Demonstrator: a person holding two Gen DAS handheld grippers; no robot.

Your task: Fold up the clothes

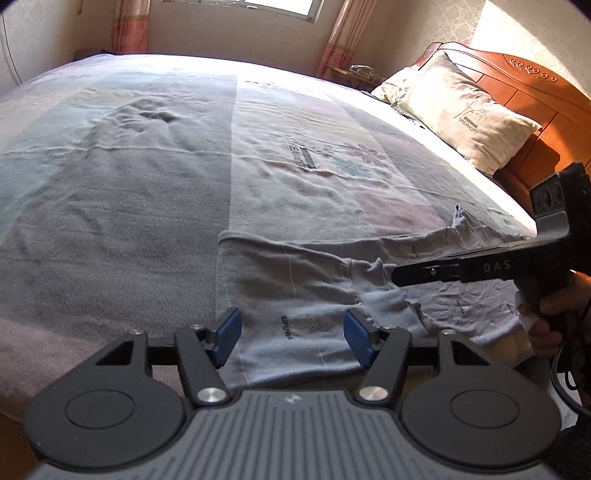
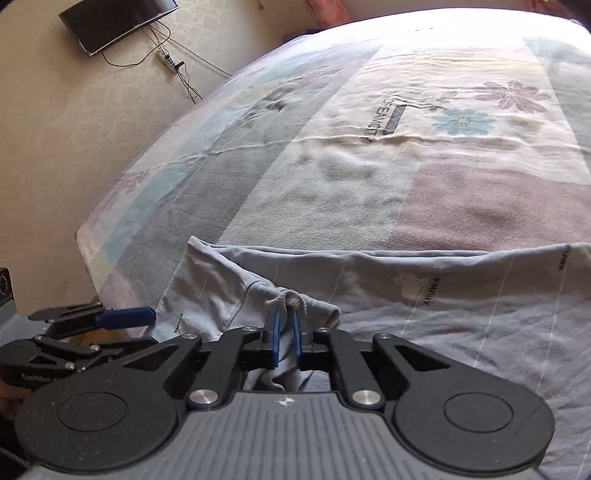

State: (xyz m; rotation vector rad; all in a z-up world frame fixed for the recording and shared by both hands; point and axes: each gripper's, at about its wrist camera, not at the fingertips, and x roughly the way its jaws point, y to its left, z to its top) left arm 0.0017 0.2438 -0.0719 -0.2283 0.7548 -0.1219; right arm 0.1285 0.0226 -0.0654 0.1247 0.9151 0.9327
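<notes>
A light grey-blue garment point(image 1: 295, 291) with thin white stripes lies flat along the near edge of the bed point(image 1: 147, 177). My left gripper point(image 1: 291, 338) is open, its blue pads on either side of the garment's near part without pinching it. The right gripper point(image 1: 393, 275) comes in from the right in the left wrist view and holds a raised fold. In the right wrist view my right gripper point(image 2: 285, 326) is shut on a bunched cuff of the garment point(image 2: 424, 306). The left gripper's blue pad point(image 2: 129, 318) shows at the left, beside the garment's end.
The bed carries a patchwork sheet with printed flowers point(image 2: 491, 107). A pillow point(image 1: 461, 110) leans on the wooden headboard point(image 1: 532, 96) at the right. A wall-mounted television point(image 2: 118, 18) with hanging cables is beyond the bed's foot. A hand point(image 1: 546, 314) grips the right gripper's handle.
</notes>
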